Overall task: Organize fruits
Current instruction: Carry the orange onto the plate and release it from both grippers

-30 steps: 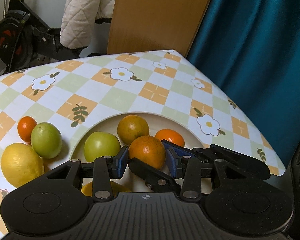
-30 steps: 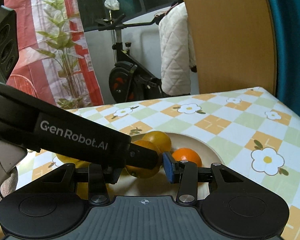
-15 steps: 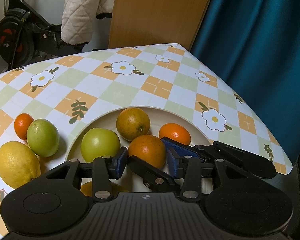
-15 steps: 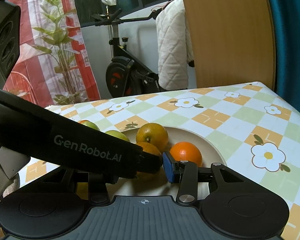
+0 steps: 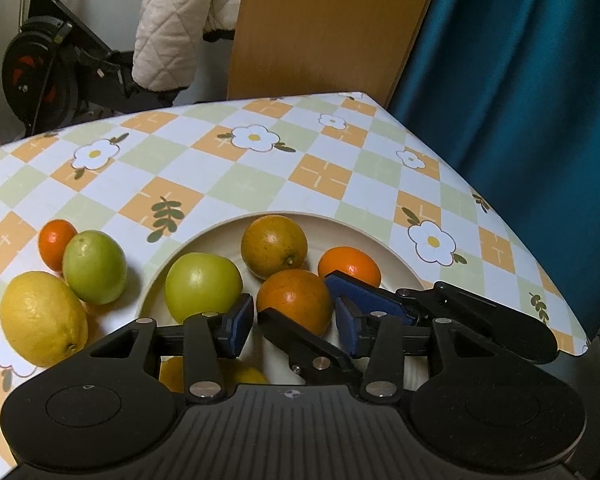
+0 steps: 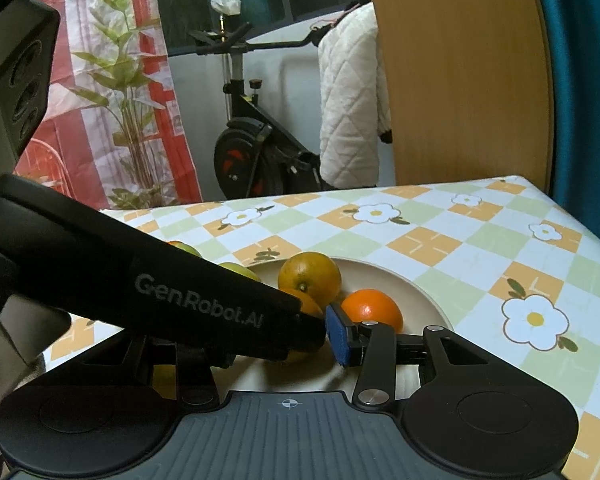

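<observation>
A cream plate (image 5: 384, 240) holds a green fruit (image 5: 202, 288), a dull orange (image 5: 274, 244), a small mandarin (image 5: 348, 264) and a bright orange (image 5: 294, 300). My left gripper (image 5: 293, 326) straddles the bright orange; its jaws are opening, with a slim gap at each blue pad. My right gripper (image 5: 300, 298) reaches in from the right, its fingers (image 5: 364, 292) against that same orange, shut on it. In the right wrist view the left gripper's body (image 6: 160, 292) hides most of the orange (image 6: 310, 308) and one finger of the right gripper (image 6: 312, 332).
Left of the plate on the checked tablecloth (image 5: 236, 184) lie a lemon (image 5: 42, 318), a green fruit (image 5: 94, 266) and a small orange (image 5: 54, 242). Another yellow fruit (image 5: 172, 372) peeks from under the left gripper. The table's right edge (image 5: 500, 220) runs along a teal curtain.
The left gripper's pads have spread a little away from the bright orange. The right gripper's fingers stay where they were on it.
</observation>
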`<state>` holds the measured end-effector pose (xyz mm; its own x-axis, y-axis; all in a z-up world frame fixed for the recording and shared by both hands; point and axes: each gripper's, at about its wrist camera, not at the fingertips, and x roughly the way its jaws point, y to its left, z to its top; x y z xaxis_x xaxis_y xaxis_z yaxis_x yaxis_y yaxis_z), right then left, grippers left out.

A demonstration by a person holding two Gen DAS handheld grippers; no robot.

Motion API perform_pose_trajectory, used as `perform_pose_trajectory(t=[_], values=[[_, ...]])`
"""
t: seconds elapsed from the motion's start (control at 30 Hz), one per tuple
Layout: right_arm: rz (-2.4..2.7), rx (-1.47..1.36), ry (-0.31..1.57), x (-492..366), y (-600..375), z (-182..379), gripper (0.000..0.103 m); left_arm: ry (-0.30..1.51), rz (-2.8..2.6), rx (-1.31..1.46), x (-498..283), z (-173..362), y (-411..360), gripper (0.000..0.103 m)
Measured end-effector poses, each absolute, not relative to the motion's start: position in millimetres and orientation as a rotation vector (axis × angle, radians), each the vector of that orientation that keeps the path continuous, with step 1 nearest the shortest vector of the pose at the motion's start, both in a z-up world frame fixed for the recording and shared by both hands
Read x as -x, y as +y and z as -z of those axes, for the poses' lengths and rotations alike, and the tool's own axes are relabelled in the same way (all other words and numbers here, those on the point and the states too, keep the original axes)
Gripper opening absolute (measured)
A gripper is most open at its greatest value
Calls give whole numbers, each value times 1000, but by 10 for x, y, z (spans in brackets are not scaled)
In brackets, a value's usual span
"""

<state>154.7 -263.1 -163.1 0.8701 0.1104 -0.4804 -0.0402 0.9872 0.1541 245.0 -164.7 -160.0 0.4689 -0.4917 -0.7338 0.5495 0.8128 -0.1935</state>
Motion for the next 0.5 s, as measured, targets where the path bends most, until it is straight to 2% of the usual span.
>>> perform_pose_trajectory(t=[0.07,0.5], values=[[-81,-137,497,-1526,-2623,1618,44,863,632,-67,-2425,1573,-1620,49],[-85,-96,462,-1420,-2523,1573,44,801,578,10,-2323,1370,-1192,49]])
